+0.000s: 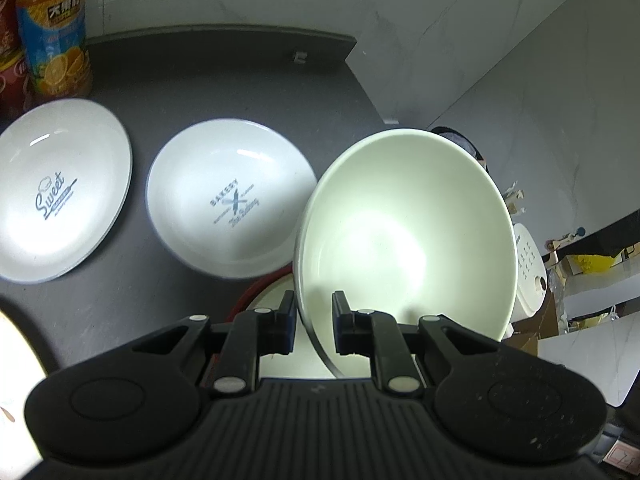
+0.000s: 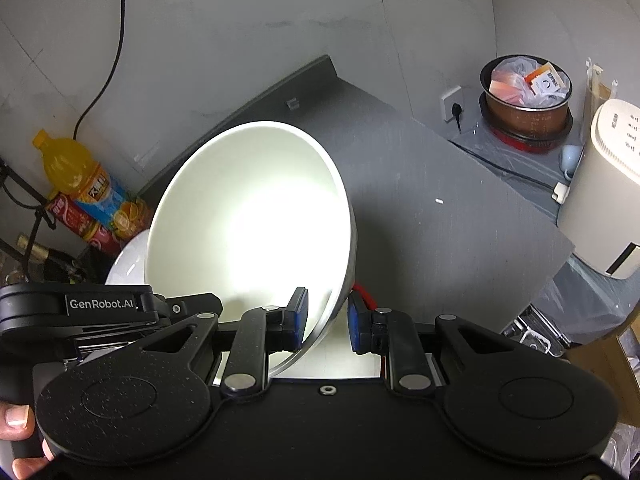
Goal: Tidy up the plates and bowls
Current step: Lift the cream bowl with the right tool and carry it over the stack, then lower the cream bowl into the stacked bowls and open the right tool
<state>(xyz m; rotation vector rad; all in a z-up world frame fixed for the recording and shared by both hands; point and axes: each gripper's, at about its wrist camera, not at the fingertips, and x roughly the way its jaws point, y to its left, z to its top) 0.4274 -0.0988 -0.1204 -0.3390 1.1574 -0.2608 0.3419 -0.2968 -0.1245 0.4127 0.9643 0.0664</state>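
Left gripper point(image 1: 314, 322): jaws narrowed onto the near rim of the white bowl point(image 1: 404, 232), one finger outside the wall, one inside. Looks like a pinch, but the inner pad shows a sliver of gap, so firm contact is a judgement.

Right gripper point(image 2: 328, 322): jaws straddle the rim of the same bowl point(image 2: 252, 216), it seems; the left gripper's body sits just to its left in this view. Inner pad touches or nearly touches the inside wall. Outer pad stands clearly apart from the outside wall, so this side is spread and not clamped.

Bowl is tilted, mouth facing both cameras, rim running forward and up from the fingers. It appears lifted off the dark counter point(image 1: 224, 80). Below it, close to the grippers, sits a red-rimmed bowl point(image 1: 272, 300).

Key relation: the load hangs from the left gripper; the right only brackets the rim. Red-rimmed bowl lies directly under the held rim, so nesting is a short drop straight down. Risk: a single-rim pinch on a tilted bowl can swing.

Further out left: Bakery plate point(image 1: 232, 200), then Sweet plate point(image 1: 60, 192), side by side, not touching. Juice bottle point(image 1: 54, 28) behind them.
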